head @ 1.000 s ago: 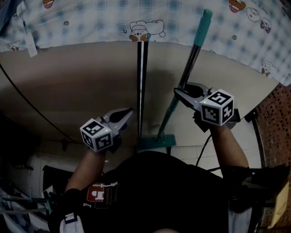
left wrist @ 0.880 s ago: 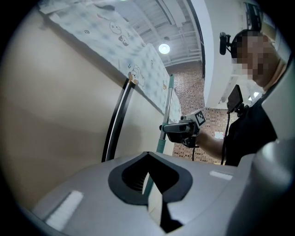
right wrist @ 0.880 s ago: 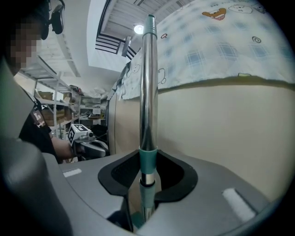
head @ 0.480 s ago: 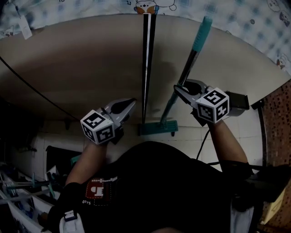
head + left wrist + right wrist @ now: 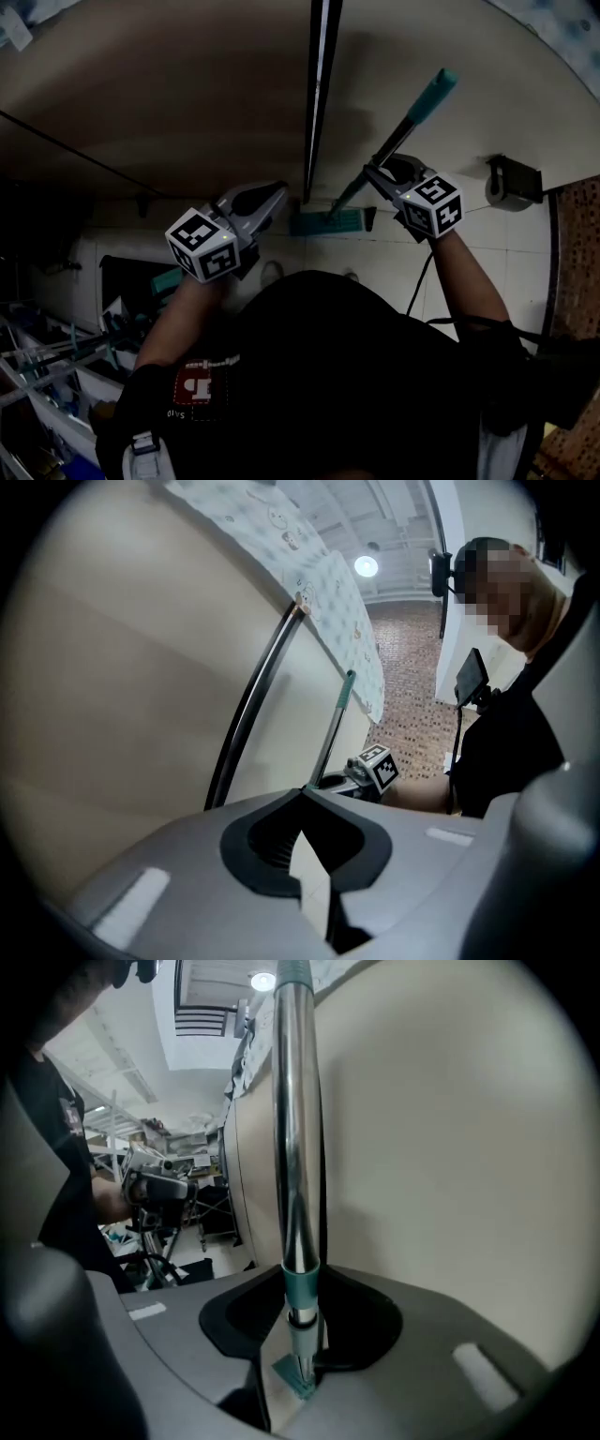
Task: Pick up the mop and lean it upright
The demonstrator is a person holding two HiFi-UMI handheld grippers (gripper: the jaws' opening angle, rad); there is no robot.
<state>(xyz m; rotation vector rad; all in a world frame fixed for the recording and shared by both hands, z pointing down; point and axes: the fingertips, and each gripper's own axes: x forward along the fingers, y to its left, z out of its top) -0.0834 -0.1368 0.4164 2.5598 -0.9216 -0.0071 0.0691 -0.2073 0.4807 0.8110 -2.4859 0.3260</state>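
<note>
right tongs [image 5: 370,172] clamped on mop handle [image 5: 412,117], left tongs [image 5: 279,192] shut, empty. risk: mop head [image 5: 328,222] skids away from wall [image 5: 187,112] after release, handle topples.

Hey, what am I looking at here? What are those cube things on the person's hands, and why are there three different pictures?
There is no robot here. A person holds a two-jaw gripper in each hand, and the patterned cubes are part of those grippers. The dim picture comes from a camera on the person's head, looking steeply down. The other two come from cameras riding on each gripper, looking along its jaws. The right gripper is clamped on the shiny pole of a mop. The mop's teal head sits on the tiled floor beside a beige wall. The left gripper holds nothing, and its jaws are together.
</note>
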